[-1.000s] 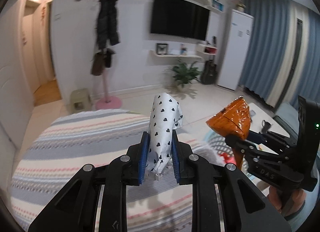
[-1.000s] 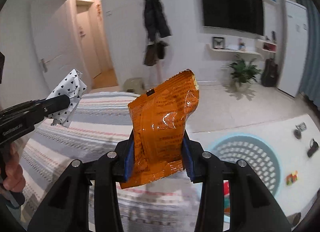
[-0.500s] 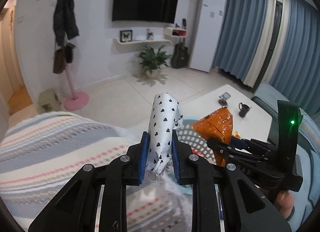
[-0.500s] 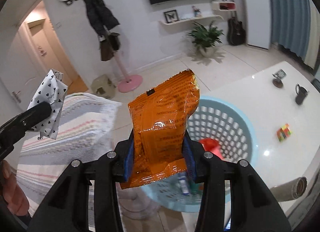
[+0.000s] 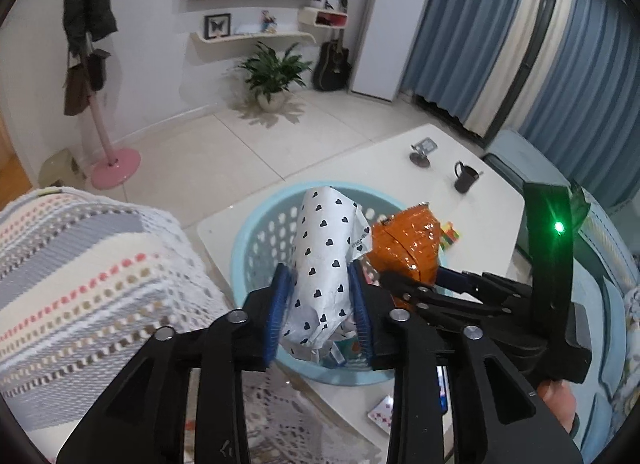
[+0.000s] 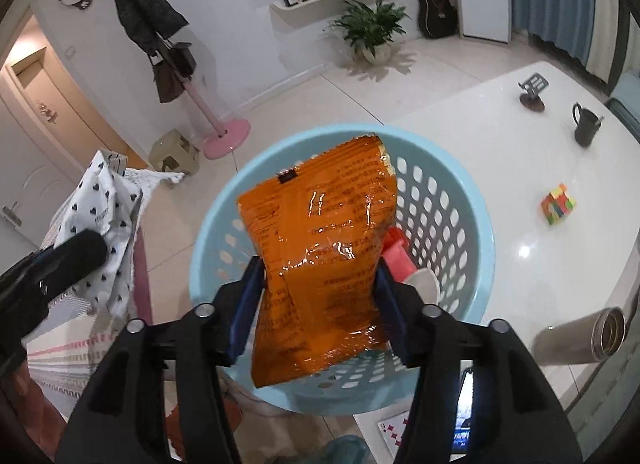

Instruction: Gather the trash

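Note:
My left gripper (image 5: 320, 296) is shut on a crumpled white wrapper with black hearts (image 5: 326, 248), held over the near rim of a light blue perforated basket (image 5: 256, 232). My right gripper (image 6: 320, 284) is shut on an orange snack bag (image 6: 320, 248), held above the same basket (image 6: 460, 224). In the left wrist view the orange bag (image 5: 408, 244) and right gripper sit just right of the wrapper. In the right wrist view the wrapper (image 6: 100, 200) sits at the left. Red and white trash (image 6: 404, 264) lies inside the basket.
The basket stands on a white table (image 6: 520, 152) with a black mug (image 6: 586, 128), a colour cube (image 6: 558, 204), a phone stand (image 6: 532, 92) and a steel flask (image 6: 592, 336). A striped blanket (image 5: 80, 264) lies left. A coat stand (image 6: 224, 132) and plant (image 6: 372, 32) stand beyond.
Both grippers have swung from over the striped blanket to over the blue basket, tilting downward. Both still hold their trash.

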